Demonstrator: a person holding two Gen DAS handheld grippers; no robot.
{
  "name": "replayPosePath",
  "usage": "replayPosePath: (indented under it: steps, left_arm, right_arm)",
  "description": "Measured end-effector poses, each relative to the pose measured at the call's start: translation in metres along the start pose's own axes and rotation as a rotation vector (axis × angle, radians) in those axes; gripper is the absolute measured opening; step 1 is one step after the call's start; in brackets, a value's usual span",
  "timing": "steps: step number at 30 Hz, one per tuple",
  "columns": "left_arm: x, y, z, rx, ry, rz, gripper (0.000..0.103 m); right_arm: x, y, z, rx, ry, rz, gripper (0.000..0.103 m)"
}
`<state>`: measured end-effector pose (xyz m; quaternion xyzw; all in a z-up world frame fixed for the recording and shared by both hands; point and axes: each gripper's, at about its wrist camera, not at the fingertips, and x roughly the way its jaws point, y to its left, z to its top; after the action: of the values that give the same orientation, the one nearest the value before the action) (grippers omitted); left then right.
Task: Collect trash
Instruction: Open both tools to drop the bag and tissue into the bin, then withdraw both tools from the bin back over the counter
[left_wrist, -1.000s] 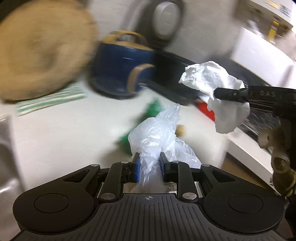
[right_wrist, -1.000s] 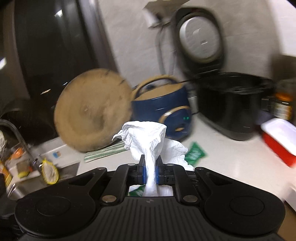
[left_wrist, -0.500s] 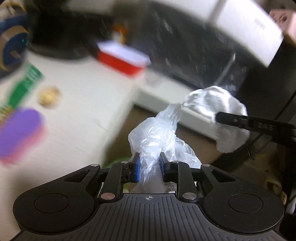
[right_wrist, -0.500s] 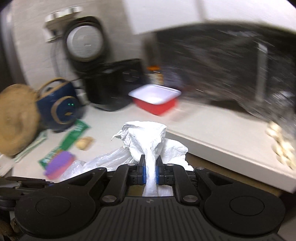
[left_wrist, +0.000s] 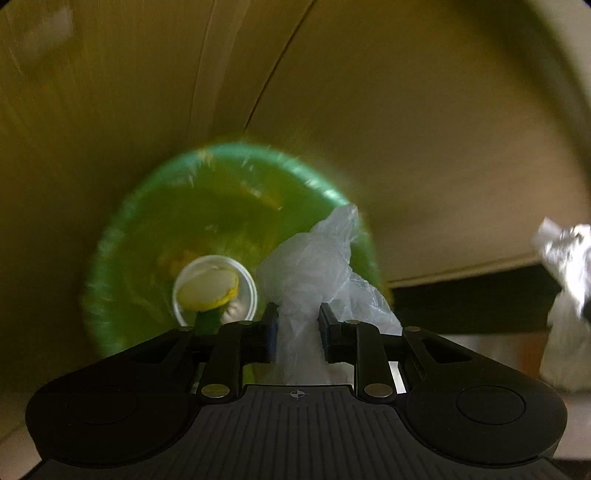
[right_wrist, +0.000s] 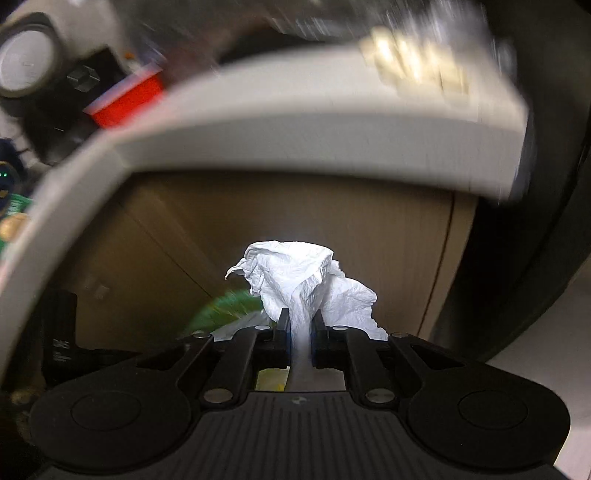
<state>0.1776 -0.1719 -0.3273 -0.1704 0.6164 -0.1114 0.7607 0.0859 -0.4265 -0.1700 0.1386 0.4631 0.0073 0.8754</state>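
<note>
My left gripper (left_wrist: 297, 325) is shut on a crumpled clear plastic bag (left_wrist: 317, 266) and holds it over the mouth of a bin lined with a green bag (left_wrist: 147, 229). A white cup with a yellow disc (left_wrist: 214, 291) lies inside the bin. My right gripper (right_wrist: 300, 334) is shut on a crumpled white paper towel (right_wrist: 295, 273), which also shows at the right edge of the left wrist view (left_wrist: 565, 266). The green bin liner (right_wrist: 225, 306) shows blurred, below and left of the towel.
A tan cabinet front (left_wrist: 369, 110) stands behind the bin, below the white counter edge (right_wrist: 295, 140). A red container (right_wrist: 125, 99) and dark appliances (right_wrist: 26, 62) sit on the counter at the upper left. A dark gap (left_wrist: 469, 302) lies right of the bin.
Both grippers have swung away from the counter and down in front of the cabinet, still holding their trash. The green-lined bin has come into view under the left gripper.
</note>
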Motion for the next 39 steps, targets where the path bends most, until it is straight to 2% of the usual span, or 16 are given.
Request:
replayPosePath:
  steps: [3, 6, 10, 14, 16, 17, 18, 20, 25, 28, 33, 35, 39]
  left_arm:
    - [0.022, 0.013, -0.002, -0.034, 0.000, 0.065, 0.029]
    - [0.023, 0.027, -0.001, -0.076, 0.014, 0.064, 0.029]
    - [-0.004, 0.033, -0.004, -0.116, -0.006, 0.042, 0.029]
    - [-0.045, 0.024, -0.012, -0.109, -0.026, 0.003, 0.029]
    - [-0.066, 0.018, -0.019, -0.080, -0.038, 0.003, 0.029]
    - [-0.076, 0.015, -0.022, -0.068, -0.045, 0.004, 0.029]
    - [-0.086, 0.011, -0.024, -0.052, -0.055, 0.006, 0.029]
    - [-0.108, 0.006, -0.028, -0.023, -0.076, 0.004, 0.029]
    - [-0.166, -0.012, -0.034, 0.034, -0.150, -0.053, 0.029]
    - [-0.206, -0.019, -0.035, 0.071, -0.227, -0.100, 0.029]
    - [-0.288, -0.004, -0.036, 0.080, -0.443, -0.145, 0.029]
    - [-0.321, 0.015, -0.039, 0.058, -0.557, -0.129, 0.029]
    - [-0.384, 0.051, -0.045, 0.007, -0.728, -0.090, 0.029]
  right_arm:
    - [0.041, -0.005, -0.007, 0.009, 0.066, 0.015, 0.009]
    - [0.073, 0.004, -0.008, -0.035, 0.112, 0.016, 0.009]
    - [0.114, 0.016, -0.005, -0.037, 0.198, 0.047, 0.009]
    - [0.148, 0.037, -0.004, -0.001, 0.327, 0.148, 0.010]
    - [0.158, 0.048, -0.003, -0.008, 0.376, 0.182, 0.017]
    - [0.162, 0.053, 0.000, -0.014, 0.398, 0.187, 0.031]
    - [0.161, 0.058, 0.000, -0.022, 0.404, 0.188, 0.050]
    - [0.155, 0.062, 0.007, -0.043, 0.393, 0.177, 0.062]
    - [0.122, 0.073, 0.027, -0.107, 0.354, 0.134, 0.062]
    - [0.095, 0.079, 0.038, -0.122, 0.312, 0.101, 0.061]
    - [0.042, 0.109, 0.061, -0.175, 0.178, 0.083, 0.061]
    - [0.018, 0.129, 0.069, -0.208, 0.106, 0.107, 0.062]
    - [-0.025, 0.177, 0.085, -0.290, -0.029, 0.143, 0.063]
